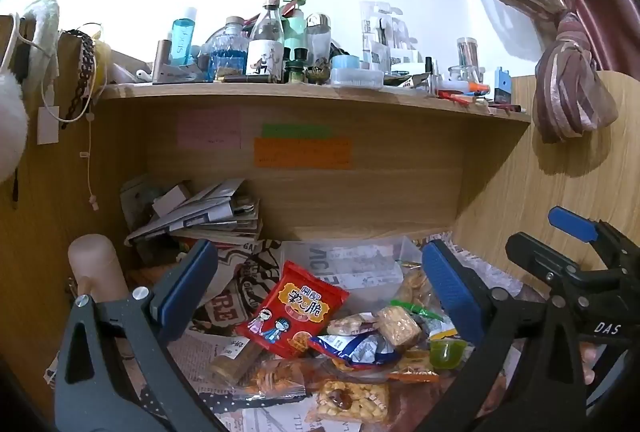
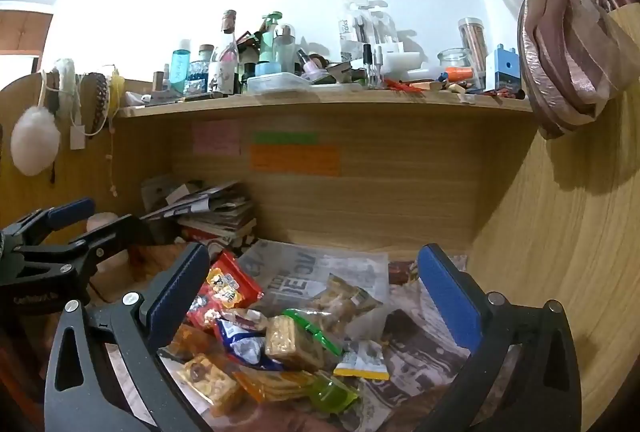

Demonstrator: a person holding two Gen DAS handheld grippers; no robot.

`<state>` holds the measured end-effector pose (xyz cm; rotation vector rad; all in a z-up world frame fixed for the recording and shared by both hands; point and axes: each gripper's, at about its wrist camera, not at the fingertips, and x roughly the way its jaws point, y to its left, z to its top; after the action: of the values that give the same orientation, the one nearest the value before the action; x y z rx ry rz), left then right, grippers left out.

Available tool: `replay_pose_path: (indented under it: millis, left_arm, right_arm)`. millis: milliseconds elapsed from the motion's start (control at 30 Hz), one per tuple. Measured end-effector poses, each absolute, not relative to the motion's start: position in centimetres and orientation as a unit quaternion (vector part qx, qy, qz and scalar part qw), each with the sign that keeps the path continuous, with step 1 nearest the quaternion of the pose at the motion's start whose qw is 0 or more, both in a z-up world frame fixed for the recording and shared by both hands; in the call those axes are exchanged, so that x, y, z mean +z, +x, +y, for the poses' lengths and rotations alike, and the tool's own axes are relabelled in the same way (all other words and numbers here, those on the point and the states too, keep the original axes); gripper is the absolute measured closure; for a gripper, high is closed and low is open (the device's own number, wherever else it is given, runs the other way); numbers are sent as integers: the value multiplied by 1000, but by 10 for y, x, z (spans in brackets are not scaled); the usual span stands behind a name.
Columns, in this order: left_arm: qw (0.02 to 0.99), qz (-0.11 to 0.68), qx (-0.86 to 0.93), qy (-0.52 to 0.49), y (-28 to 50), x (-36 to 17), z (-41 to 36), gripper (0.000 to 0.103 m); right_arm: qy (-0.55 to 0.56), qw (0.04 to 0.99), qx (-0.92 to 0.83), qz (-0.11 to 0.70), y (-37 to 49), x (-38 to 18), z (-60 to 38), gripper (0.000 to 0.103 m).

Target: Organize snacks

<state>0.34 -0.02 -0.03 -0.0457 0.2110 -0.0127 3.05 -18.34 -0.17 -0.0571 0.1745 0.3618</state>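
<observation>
Snacks [image 1: 332, 336] are lying in a loose pile on the newspaper-covered surface [image 2: 420, 352] under the wooden shelf [image 1: 312, 92], and both tools are hovering over them, the left tool [image 1: 320, 288] and the right tool [image 2: 314, 296] each standing fully released with nothing between the blue pads. Going from the bigger pieces to the smaller, the red packet [image 1: 296, 308] is leaning at the back left of the pile, the blue and white wrapper [image 1: 356, 348] is lying just in front of it, the square cracker block [image 1: 398, 326] is resting beside that wrapper, and the green jelly cup [image 1: 448, 352] is sitting at the right edge of the pile.
</observation>
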Motion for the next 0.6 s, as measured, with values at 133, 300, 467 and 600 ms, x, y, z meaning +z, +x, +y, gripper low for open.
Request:
replay_pose_path:
  millis: [133, 300, 467, 600]
  left_arm:
    - [996, 85, -4, -28, -4, 4, 7, 0]
    - [996, 89, -4, -27, -4, 5, 5, 0]
    - [996, 90, -2, -19, -3, 7, 0, 0]
    - [996, 87, -2, -15, -4, 7, -3, 0]
  right_arm:
    - [-23, 979, 182, 86, 31, -4, -186, 0]
    - [-21, 980, 177, 86, 30, 4, -186, 0]
    - [-7, 980, 182, 85, 31, 0, -190, 0]
    - [-4, 979, 183, 85, 30, 0, -188, 0]
